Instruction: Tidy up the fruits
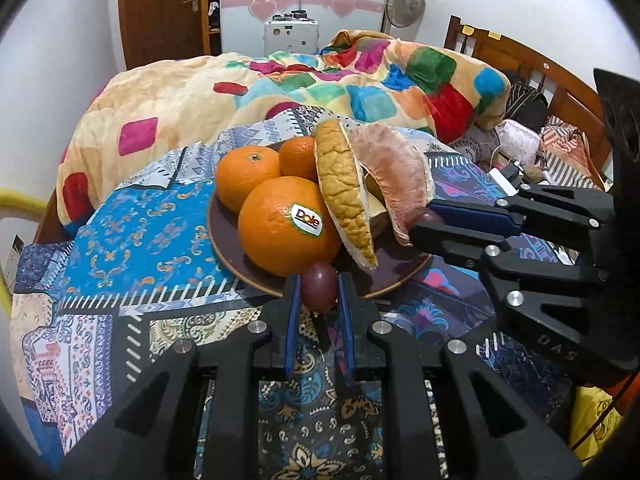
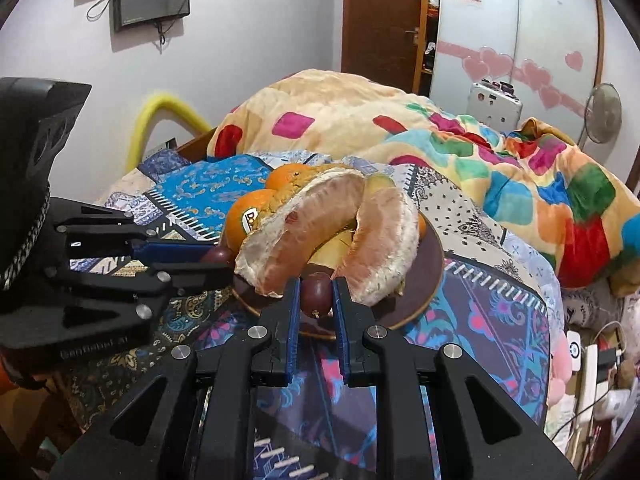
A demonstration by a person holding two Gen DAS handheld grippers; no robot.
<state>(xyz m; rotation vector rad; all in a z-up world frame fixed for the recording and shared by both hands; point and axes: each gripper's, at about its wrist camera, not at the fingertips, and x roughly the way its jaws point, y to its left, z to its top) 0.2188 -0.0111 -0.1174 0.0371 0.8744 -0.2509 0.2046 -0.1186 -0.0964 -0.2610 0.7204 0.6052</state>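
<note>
A dark brown plate [image 1: 400, 276] on the patterned bedspread holds three oranges, the nearest with a Dole sticker [image 1: 286, 226], and pomelo wedges [image 1: 400, 176]. My left gripper [image 1: 319, 294] is shut on a purple grape [image 1: 319, 286] at the plate's near rim. My right gripper [image 2: 316, 294] is shut on another purple grape [image 2: 316, 290] at the plate's [image 2: 434, 268] other side, under the pomelo wedges [image 2: 320, 232]. Each gripper shows in the other's view: the right [image 1: 424, 224] at the right, the left [image 2: 218, 256] at the left.
A crumpled colourful blanket [image 1: 320, 80] lies behind the plate. A wooden headboard [image 1: 560, 88] and clutter with cables [image 1: 508, 172] are at the right. A door [image 1: 160, 8], a wardrobe and a fan [image 1: 404, 0] stand at the back.
</note>
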